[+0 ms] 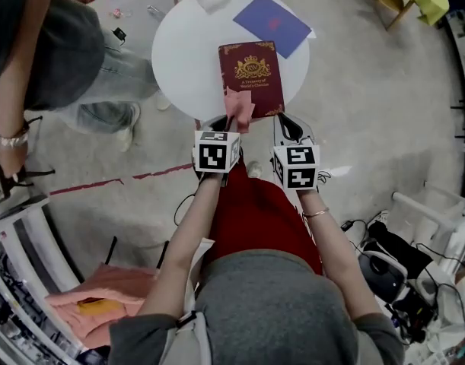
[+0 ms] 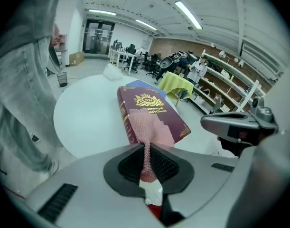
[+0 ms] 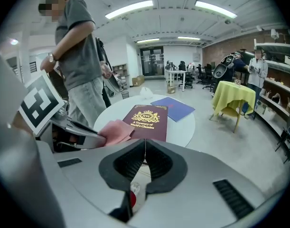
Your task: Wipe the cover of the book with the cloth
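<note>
- The left gripper [image 2: 146,151] is clamping its jaws on the cloth [image 1: 240,109], which is draping onto the book's [image 1: 251,71] lower edge.
- The right gripper [image 3: 145,148] is holding its jaws together, gripping nothing.

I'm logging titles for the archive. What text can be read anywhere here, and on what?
"RW": gold crest on the dark red book cover.
"A Treasury of World's Classics": under that crest.
Blue folder: red mark, too blurred to read.
Marker cubes: square patterns, no words.
</note>
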The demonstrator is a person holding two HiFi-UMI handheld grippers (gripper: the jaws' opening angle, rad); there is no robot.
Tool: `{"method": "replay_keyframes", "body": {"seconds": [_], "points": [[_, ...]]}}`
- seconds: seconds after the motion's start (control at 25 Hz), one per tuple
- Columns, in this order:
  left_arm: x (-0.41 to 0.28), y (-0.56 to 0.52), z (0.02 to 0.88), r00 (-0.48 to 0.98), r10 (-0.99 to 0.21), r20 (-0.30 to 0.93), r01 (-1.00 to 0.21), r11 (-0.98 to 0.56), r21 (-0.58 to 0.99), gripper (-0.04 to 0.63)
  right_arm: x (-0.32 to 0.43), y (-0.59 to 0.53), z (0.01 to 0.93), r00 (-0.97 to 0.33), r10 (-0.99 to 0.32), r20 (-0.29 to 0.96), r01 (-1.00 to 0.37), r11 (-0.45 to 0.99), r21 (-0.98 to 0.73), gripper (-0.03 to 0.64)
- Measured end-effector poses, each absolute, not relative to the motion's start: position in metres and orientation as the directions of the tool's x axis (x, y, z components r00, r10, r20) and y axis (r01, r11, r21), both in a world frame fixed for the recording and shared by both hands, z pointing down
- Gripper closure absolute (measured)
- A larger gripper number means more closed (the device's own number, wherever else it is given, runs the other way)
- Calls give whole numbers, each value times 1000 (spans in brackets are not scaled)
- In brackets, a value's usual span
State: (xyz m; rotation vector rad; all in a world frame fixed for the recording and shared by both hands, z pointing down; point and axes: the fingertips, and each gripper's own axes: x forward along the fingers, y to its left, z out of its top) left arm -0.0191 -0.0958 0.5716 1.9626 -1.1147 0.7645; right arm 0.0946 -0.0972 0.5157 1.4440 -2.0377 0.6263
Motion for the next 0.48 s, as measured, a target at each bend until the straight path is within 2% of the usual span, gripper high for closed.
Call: {"method": "replay_keyframes", "body": {"seconds": [0.48], "points": [[-69, -90, 583, 371, -456, 809, -926, -247, 285, 563, 74, -111, 521, -304, -666, 681, -928, 367, -55, 588]]}}
